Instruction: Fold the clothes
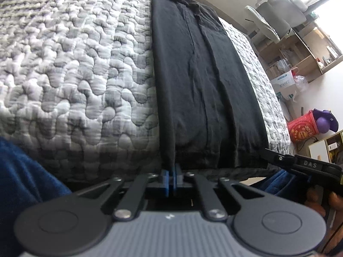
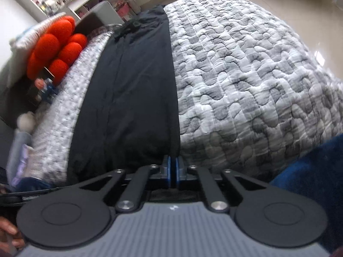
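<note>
Nearest the left wrist camera, the left gripper [image 1: 171, 171] has its blue fingers [image 1: 165, 177] pressed together on the near hem of a black garment [image 1: 205, 81], at the corner where its left folded edge meets the hem. The cloth rises in a small tuck straight out of the fingers, so they look to be pinching fabric rather than just resting against it. In the right wrist view the right gripper [image 2: 173, 165] does the same at the other near corner: its fingers [image 2: 169, 171] are closed with only a sliver between them, and the garment's right edge runs down into that sliver. Part of the right gripper also shows at the right border of the left view, just beside the hem, so the two hands sit at opposite ends of the same edge. A dark blue sleeve [image 1: 19, 171] shows at the side of each view.

The garment lies on a bed with a grey and white quilt [image 1: 75, 64], stretched away from the hands as a long narrow strip, its sides already turned in toward the middle. Holding both near corners at once makes sense as the start of the next fold: lifting them together would carry the hem toward the far end and halve the strip while keeping the edge straight.

Farther off, an orange cushion [image 2: 57, 42] sits at the bed's far left in the right view; shelves [image 1: 304, 49] and a chair [image 1: 278, 12] stand beyond the bed in the left.
</note>
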`<state>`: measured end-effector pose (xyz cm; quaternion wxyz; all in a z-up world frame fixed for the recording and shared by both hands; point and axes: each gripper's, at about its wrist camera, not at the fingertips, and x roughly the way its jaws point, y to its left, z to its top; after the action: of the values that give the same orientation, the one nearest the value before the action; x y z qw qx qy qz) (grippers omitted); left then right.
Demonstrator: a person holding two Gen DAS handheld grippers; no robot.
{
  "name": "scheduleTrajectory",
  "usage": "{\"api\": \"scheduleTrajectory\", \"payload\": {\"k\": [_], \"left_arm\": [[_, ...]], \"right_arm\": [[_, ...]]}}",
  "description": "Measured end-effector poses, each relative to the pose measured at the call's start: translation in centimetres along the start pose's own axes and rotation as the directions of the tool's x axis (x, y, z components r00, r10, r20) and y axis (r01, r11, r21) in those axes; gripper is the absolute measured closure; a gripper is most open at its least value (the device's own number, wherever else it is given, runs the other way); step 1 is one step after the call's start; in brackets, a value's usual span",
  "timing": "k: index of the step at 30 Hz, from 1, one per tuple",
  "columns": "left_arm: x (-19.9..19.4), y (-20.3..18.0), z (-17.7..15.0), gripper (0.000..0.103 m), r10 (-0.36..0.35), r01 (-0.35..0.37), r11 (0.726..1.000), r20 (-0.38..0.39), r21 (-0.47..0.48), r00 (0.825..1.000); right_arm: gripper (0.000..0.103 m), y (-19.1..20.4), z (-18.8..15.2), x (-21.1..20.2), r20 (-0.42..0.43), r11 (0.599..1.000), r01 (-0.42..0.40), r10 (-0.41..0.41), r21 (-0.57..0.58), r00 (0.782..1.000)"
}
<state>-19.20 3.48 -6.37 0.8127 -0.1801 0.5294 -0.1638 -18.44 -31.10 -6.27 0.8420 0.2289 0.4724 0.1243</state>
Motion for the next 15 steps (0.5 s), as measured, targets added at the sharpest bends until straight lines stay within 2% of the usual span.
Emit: {"api": "scheduleTrajectory", "payload": {"k": [5,15], "left_arm": [[-1.2,-0.8,0.2,0.100,0.003,-0.003,1.000,0.020,0.009,1.000],[-3.9,-1.8,-0.4,0.100,0.009,-0.014,0.996,0.059,0.089,0.998]], "right_arm": [[0.098,-0.6,0.4,-1.6,0.026,0.995,-0.072,0.071,0.062,0.997],[0.098,0.1,0.1,-5.6,0.084,0.994,-0.099,0.096,0.039,0.992]]}}
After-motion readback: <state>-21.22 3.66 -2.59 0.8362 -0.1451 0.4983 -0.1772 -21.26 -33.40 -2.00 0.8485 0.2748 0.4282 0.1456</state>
